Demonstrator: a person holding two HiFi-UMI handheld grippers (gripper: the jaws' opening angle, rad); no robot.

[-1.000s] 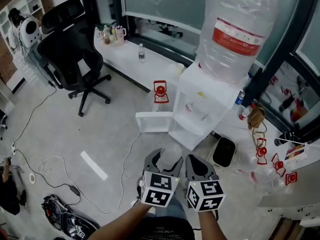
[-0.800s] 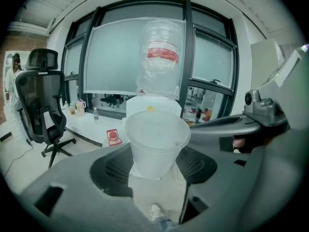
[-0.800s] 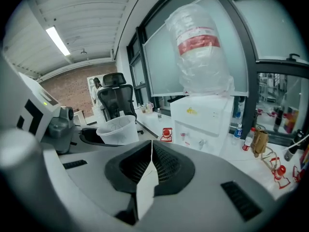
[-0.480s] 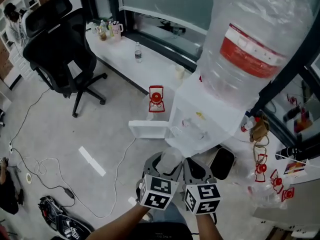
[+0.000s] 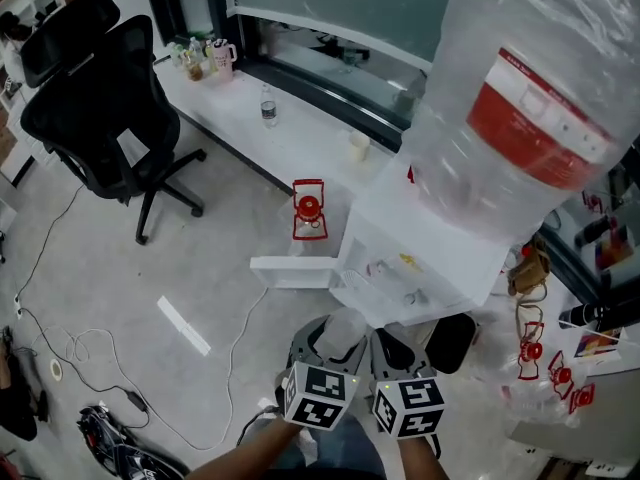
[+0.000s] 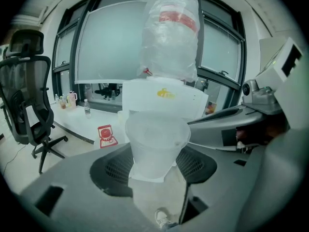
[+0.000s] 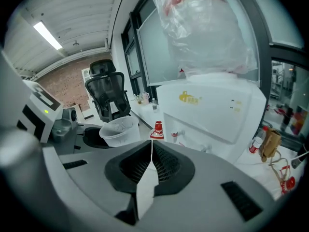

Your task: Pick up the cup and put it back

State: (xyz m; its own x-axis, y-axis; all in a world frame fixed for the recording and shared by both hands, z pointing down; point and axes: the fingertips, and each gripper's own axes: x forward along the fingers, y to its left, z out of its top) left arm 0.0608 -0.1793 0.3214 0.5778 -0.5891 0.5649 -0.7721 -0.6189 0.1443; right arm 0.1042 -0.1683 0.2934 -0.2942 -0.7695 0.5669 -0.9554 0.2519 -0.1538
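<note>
Left gripper (image 6: pixel 153 164) has the cup (image 6: pixel 157 138) squarely between its jaws, the pads pressing on the lower wall from both sides. It's a clear plastic cup, upright, mouth up, and nothing shows inside it. In the head view the cup (image 5: pixel 343 325) rides low in the frame, in the air above the floor, just in front of the dispenser (image 5: pixel 420 258).

Right gripper (image 7: pixel 151 146) sits just beside the left one, jaws clenched tight together with nothing in them. From its own camera the cup (image 7: pixel 118 129) shows off to the left, gripped by the other tool.

The dispenser stands white and boxy, with the big water jug (image 5: pixel 530 108) on top, a red label across it. A white ledge (image 5: pixel 300 148) runs along the window, with a small bottle (image 5: pixel 267 106) standing on it. A red item (image 5: pixel 308 208) sits on the floor near the ledge, and a black chair (image 5: pixel 95 98) is well off to the left.
</note>
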